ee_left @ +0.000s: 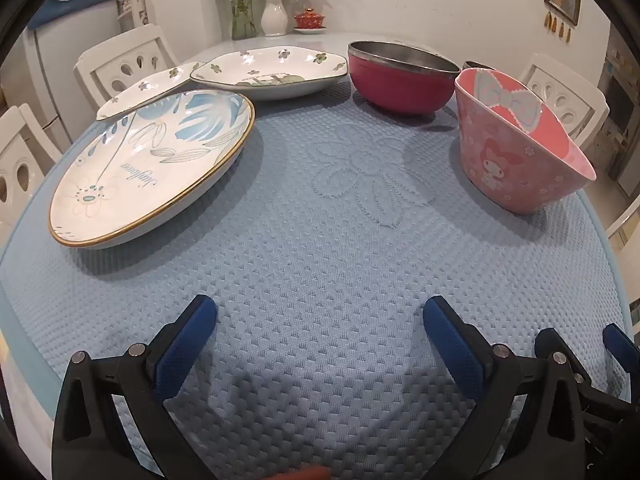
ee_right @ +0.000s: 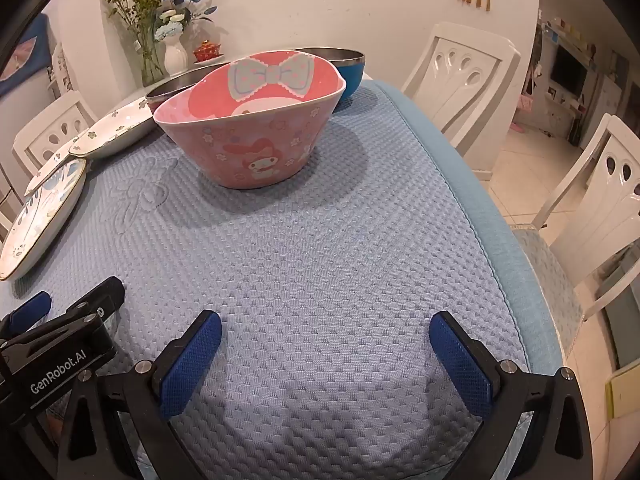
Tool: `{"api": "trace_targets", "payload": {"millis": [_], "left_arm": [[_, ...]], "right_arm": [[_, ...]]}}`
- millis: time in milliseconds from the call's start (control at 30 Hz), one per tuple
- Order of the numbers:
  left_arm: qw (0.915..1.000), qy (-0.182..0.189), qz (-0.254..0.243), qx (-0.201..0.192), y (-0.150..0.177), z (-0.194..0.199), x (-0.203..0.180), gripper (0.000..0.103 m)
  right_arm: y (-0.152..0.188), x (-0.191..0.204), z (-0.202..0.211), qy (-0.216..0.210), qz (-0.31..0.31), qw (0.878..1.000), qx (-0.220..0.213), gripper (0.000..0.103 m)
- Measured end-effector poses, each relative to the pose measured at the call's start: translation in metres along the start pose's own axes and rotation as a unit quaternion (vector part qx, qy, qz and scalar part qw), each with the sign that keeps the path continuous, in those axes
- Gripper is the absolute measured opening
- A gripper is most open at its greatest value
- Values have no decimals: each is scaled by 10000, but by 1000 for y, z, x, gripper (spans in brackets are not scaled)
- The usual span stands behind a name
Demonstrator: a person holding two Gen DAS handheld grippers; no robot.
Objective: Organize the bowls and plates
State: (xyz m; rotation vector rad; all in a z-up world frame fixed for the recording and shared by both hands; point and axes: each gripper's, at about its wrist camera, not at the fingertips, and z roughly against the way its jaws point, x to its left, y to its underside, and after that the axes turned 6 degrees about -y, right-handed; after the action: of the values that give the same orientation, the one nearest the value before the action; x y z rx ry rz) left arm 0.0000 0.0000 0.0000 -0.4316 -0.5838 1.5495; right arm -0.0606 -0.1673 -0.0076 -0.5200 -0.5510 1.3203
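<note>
On the blue mat [ee_left: 320, 248] lie a big blue-flower plate [ee_left: 152, 168] at the left, two green-flower dishes [ee_left: 268, 72] [ee_left: 148, 88] behind it, a magenta steel bowl [ee_left: 400, 80] at the back and a pink cartoon bowl [ee_left: 516, 148] at the right. A blue steel bowl [ee_right: 352, 70] stands behind the pink bowl [ee_right: 256, 128]. My left gripper [ee_left: 320, 332] hovers open over bare mat near the front edge. My right gripper [ee_right: 326, 344] is also open over the mat, short of the pink bowl, nothing between its fingers.
White chairs [ee_right: 460, 80] stand around the table. A vase of flowers [ee_left: 274, 8] and a small red lidded cup [ee_left: 310, 20] sit at the far end of the table. The mat's right edge [ee_right: 492, 216] drops toward the tiled floor.
</note>
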Motion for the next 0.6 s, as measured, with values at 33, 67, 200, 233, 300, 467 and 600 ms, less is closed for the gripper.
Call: {"api": "trace_targets", "payload": {"millis": [33,67,200,233,300,467,600], "left_arm": [[10000,9,7,-2,0,0,0,103],[10000,6,7,-12,0,0,0,103],[10000,-1,3,-12,0,0,0,103],[10000,-4,0,13,-1,0,0,103],[10000,15,-25,90,-1,-1,1,103],[9979,259,-382,444,-8,-3,1,103],[9961,236,-586,616,-8,5,9,103]], "right_arm": [[0,0,0,2,1,10000,0,103],[0,0,0,7,7,10000,-14,103],[0,0,0,13,14,10000,-29,103],[0,0,0,11,13,10000,-29,103],[0,0,0,8,10,10000,-20,103],[3,-2,6,-230,159,9995,131,103],[6,-6,12,-306,251,9971,650,103]]}}
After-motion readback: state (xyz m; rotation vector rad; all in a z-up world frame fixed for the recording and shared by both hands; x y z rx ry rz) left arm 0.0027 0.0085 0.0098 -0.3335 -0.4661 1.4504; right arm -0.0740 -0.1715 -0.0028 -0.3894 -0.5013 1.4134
